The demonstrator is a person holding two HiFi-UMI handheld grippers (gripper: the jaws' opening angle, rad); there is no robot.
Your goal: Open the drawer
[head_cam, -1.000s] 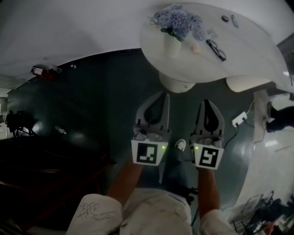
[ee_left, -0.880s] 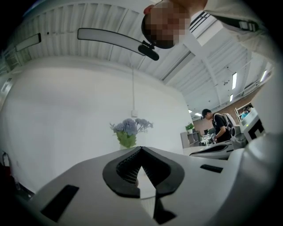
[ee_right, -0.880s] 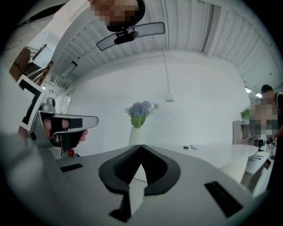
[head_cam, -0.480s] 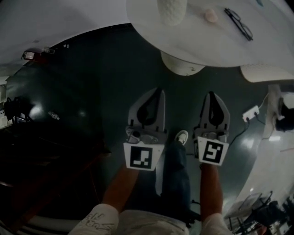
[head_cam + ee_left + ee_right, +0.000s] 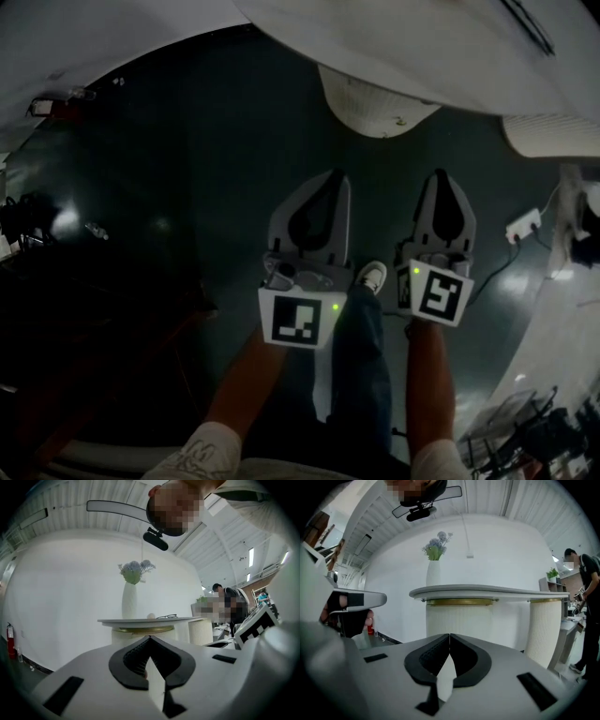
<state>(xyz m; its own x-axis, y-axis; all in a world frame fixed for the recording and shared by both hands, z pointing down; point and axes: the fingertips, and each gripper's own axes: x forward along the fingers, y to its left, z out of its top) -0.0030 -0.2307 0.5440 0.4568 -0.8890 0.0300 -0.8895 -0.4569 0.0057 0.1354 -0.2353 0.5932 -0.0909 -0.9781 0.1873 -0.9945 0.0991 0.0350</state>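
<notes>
Both left gripper [image 5: 337, 176] and right gripper [image 5: 441, 174], fingers [image 5: 131, 660] together, face a white table [image 5: 487, 591].

The left gripper [image 5: 336, 174] and the right gripper [image 5: 442, 172] hang side by side above the floor [image 5: 187, 187], both just short of a table [image 5: 422, 37] that stands on a pedestal [image 5: 375, 98]. On the tabletop stands a vase [image 5: 130, 601], with glasses [image 5: 167, 616] lying to its right (as the left gripper view shows them). A power strip [image 5: 523, 224] lies on the floor to the right of the right gripper.
</notes>
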